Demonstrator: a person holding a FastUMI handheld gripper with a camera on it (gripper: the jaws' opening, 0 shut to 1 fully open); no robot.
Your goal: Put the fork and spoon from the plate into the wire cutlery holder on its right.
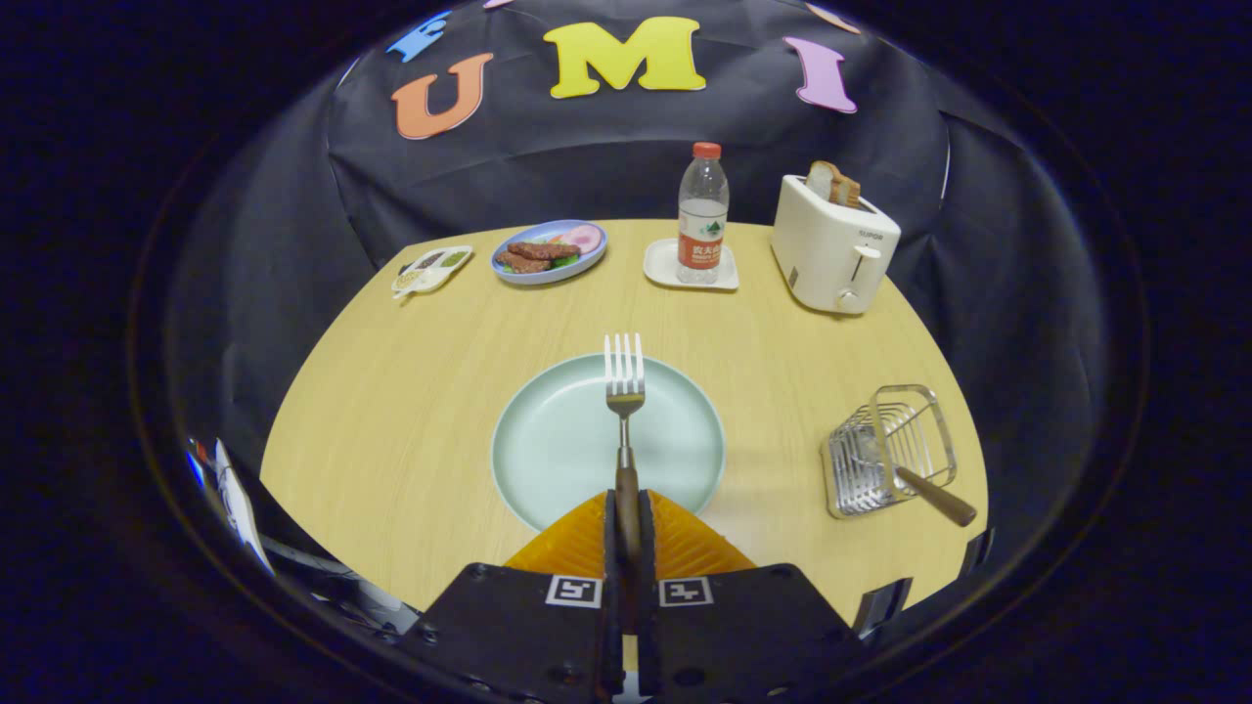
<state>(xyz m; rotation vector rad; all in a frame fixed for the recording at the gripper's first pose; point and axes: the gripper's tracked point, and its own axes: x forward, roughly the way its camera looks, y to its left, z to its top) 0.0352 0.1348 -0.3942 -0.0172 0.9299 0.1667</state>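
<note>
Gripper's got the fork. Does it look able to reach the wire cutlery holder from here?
Probably yes. The gripper is shut on the brown-handled metal fork over the pale green round plate. Bare wooden table lies between plate and chrome wire cutlery holder, whose open top already holds one brown-handled utensil.

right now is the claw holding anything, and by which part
Yes: the claw is shut on the silver fork with a brown wooden handle, gripping the handle, tines pointing ahead over the pale green round plate.

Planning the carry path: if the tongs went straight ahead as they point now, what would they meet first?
The tongs, shut on the fork over the plate, aim at the water bottle; it likely comes first, though height above the table is unclear.
</note>
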